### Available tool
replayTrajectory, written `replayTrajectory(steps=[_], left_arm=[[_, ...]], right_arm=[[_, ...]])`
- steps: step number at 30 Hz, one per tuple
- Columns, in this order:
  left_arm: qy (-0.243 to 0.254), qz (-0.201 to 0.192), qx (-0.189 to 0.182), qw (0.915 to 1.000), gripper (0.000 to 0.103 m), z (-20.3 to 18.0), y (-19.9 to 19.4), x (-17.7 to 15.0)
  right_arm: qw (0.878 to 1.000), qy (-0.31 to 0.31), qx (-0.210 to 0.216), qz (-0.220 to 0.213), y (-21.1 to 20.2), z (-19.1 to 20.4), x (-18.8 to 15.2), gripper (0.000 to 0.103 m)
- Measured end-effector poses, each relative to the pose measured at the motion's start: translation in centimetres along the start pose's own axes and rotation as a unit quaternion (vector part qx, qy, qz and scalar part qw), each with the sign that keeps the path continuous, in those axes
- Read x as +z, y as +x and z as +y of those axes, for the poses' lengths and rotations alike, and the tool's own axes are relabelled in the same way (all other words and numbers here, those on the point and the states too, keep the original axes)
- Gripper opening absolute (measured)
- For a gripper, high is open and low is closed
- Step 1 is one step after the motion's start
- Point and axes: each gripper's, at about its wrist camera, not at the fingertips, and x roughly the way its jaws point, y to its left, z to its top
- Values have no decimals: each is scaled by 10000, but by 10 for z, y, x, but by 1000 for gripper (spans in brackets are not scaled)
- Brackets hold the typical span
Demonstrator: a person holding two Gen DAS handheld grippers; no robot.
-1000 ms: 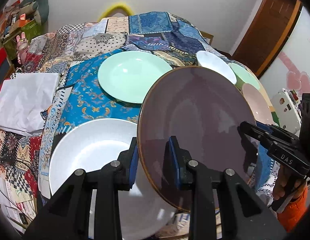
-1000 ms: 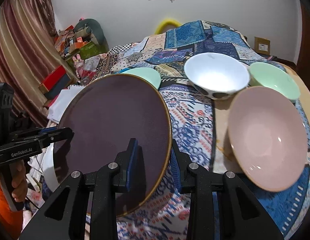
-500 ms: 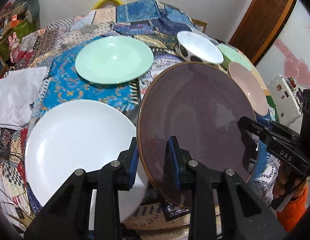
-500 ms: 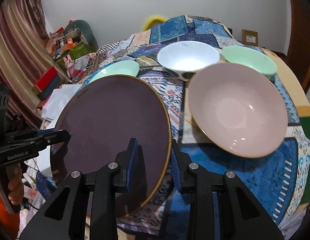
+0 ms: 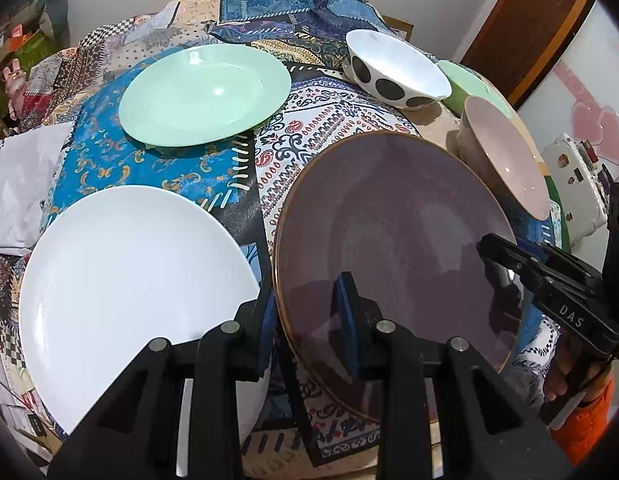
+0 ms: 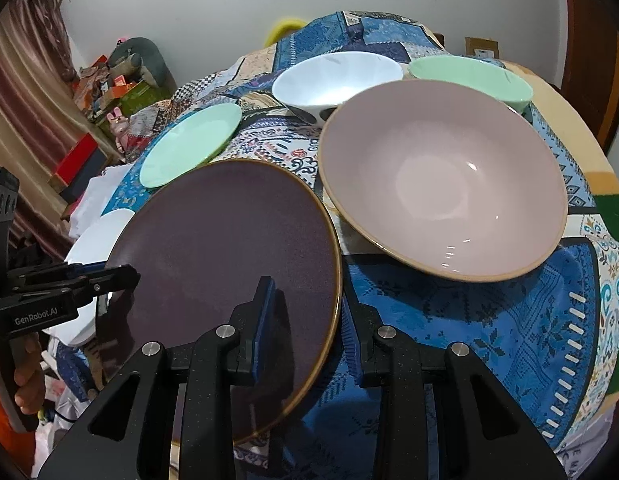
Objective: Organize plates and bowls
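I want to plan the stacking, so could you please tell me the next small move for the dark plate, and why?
Probably keep lowering the dark plate toward the patterned cloth. Both tools, left and right, clamp its opposite rims, it hangs tilted above the cloth, and the pink bowl sits close beside it.

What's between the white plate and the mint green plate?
Only patterned tablecloth: the left wrist view shows nothing between the white plate and the mint green plate.

Patchwork cloth (image 5: pixel 269 12), brown curtain (image 6: pixel 25 92), wooden door (image 5: pixel 525 32), pink rabbit toy (image 6: pixel 119 120)
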Motion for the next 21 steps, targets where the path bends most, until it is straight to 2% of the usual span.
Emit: replayTrajectory(steps=[13,21], left_arm=[[-56,100,-74,9999,29,4,18,13],[3,60,-41,10000,29,3,14,10]], right_arm=[[9999,126,-53,19,6,-5,1,29],[9999,95,-87,47,5,-4,2,31]])
